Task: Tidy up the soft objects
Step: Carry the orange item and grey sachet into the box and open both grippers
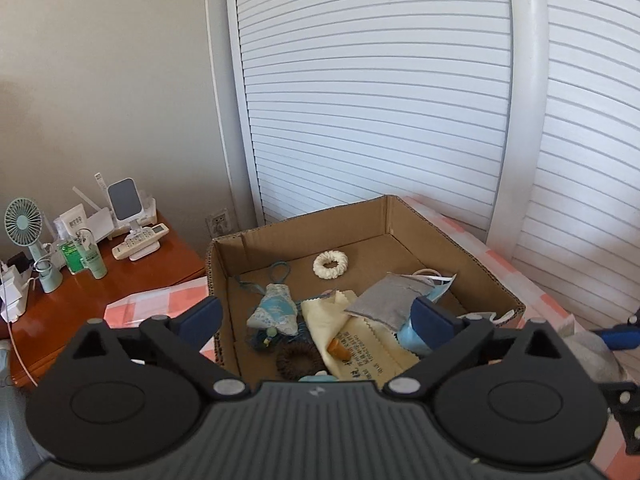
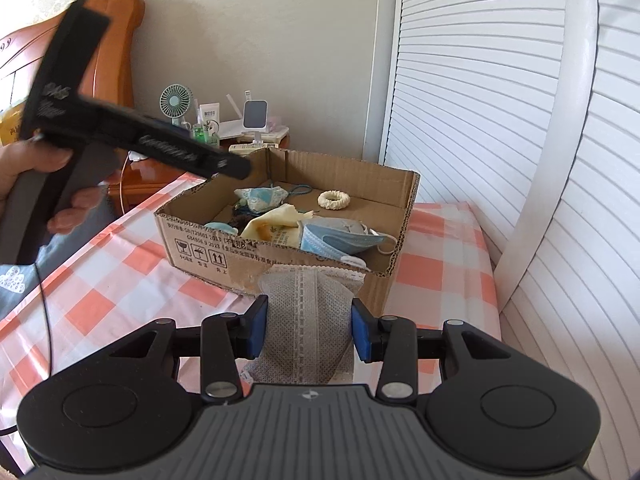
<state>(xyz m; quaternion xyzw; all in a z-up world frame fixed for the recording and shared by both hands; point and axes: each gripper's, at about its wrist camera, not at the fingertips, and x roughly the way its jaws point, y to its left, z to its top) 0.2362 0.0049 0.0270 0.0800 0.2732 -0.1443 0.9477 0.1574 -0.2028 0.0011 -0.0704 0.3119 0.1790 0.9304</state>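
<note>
Two tongs: left tongs (image 1: 320,314) gape empty over the box (image 1: 472,276), right tongs (image 2: 308,330) clamp a grey pouch (image 2: 306,320).

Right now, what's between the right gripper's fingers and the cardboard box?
A grey mesh pouch, pinched in the right gripper, spans that stretch in the right wrist view; its far end overlaps the cardboard box front wall.

Grey pouch (image 2: 306,328) (mesh-textured, seam upright) outside cardboard box (image 2: 208,248).
</note>
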